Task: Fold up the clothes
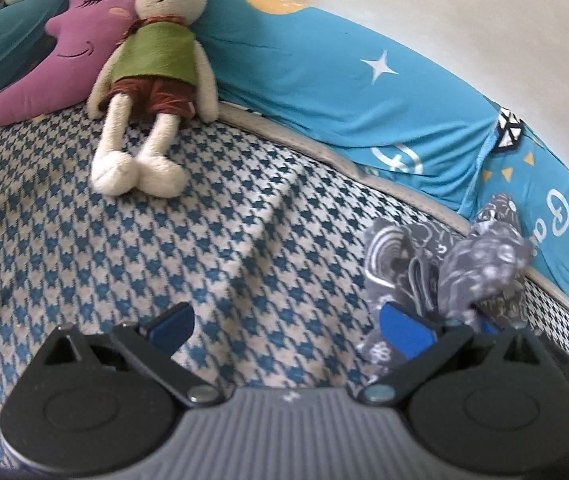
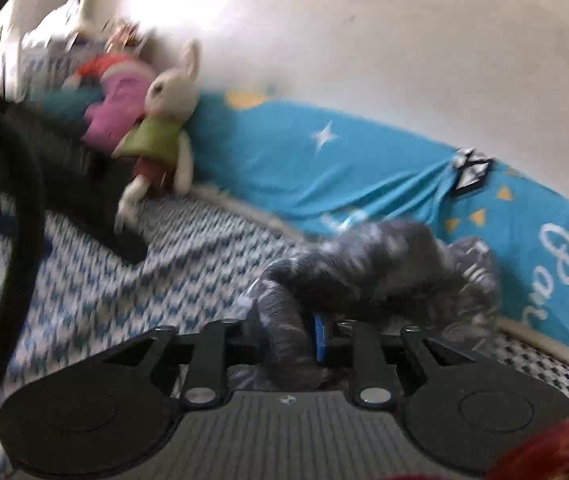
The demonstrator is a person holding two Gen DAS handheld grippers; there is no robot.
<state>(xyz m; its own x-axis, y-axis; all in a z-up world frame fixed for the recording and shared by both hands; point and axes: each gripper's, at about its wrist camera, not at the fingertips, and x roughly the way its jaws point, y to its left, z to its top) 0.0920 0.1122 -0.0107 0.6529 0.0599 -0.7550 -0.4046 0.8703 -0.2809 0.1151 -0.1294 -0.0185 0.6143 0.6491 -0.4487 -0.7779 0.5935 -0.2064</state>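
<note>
Grey patterned cloth, bunched rather than flat, is the only garment (image 1: 444, 256) in view. Nearest, the left claw (image 1: 288, 328) stands with its blue pads wide apart over bare bedding, holding nothing; its right pad touches or overlaps a loose edge of the garment. The right claw (image 2: 288, 340) has its pads drawn close and clamped on a rolled fold of the same cloth, though that view is blurred.

Beyond the claws, the garment lies in a crumpled heap on the houndstooth bed cover (image 1: 124, 248), toward the right side and hard against the blue star-printed bolster (image 1: 324, 92) along the wall. No flat panel, hem or sleeve can be made out, so its long axis and the way it points cannot be told.

Judged from this, folding has hardly begun: the cloth must first be spread out and no crease is made.

Farthest off, a plush rabbit (image 1: 156, 64) and a purple moon cushion (image 1: 64, 48) lean at the bed's head.
</note>
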